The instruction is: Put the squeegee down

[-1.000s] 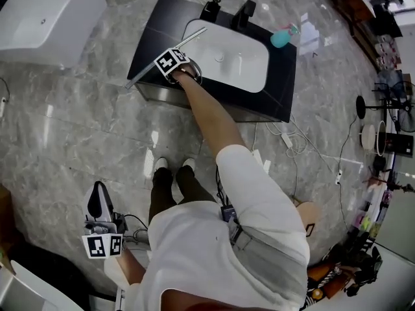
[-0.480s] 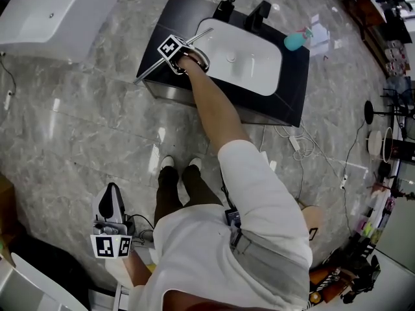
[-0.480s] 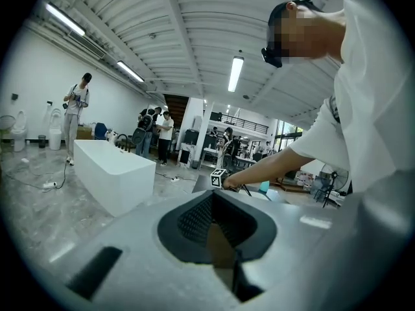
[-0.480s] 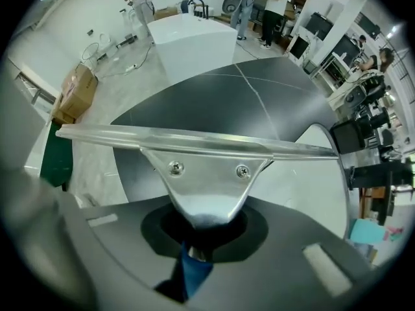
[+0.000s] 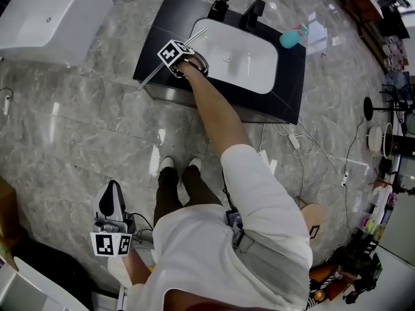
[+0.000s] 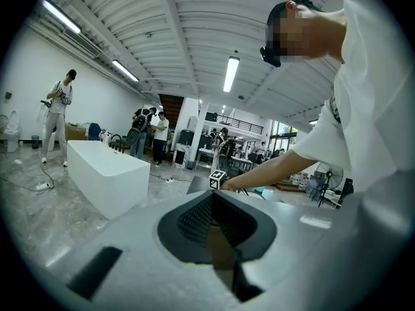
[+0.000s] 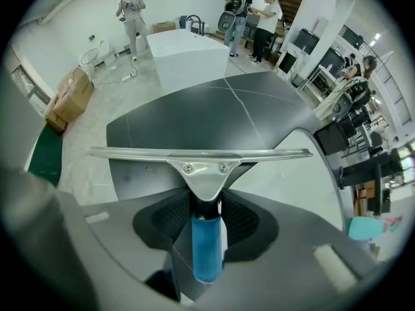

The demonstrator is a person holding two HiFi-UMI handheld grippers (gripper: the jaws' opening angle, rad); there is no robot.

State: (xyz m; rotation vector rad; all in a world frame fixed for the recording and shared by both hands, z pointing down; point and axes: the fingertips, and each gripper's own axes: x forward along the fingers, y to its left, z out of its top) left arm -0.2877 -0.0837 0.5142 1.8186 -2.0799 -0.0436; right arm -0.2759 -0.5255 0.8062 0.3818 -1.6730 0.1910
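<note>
Fingers (image 7: 170, 220) of right gripper (image 7: 207, 212) are opening, squeegee (image 7: 205, 172) handle between them.

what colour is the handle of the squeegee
The squeegee handle is blue, and it shows best in the right gripper view.

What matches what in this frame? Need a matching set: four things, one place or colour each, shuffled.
Things
1. squeegee
2. bottle
3. left gripper
4. basin

Place or colour
A. teal, at the right end of the counter in the head view
B. white, set into the dark counter
C. over the floor, well away from the counter
D. blue handle, metal blade

Pairs: 1-D, 2-A, 3-C, 4-B
</note>
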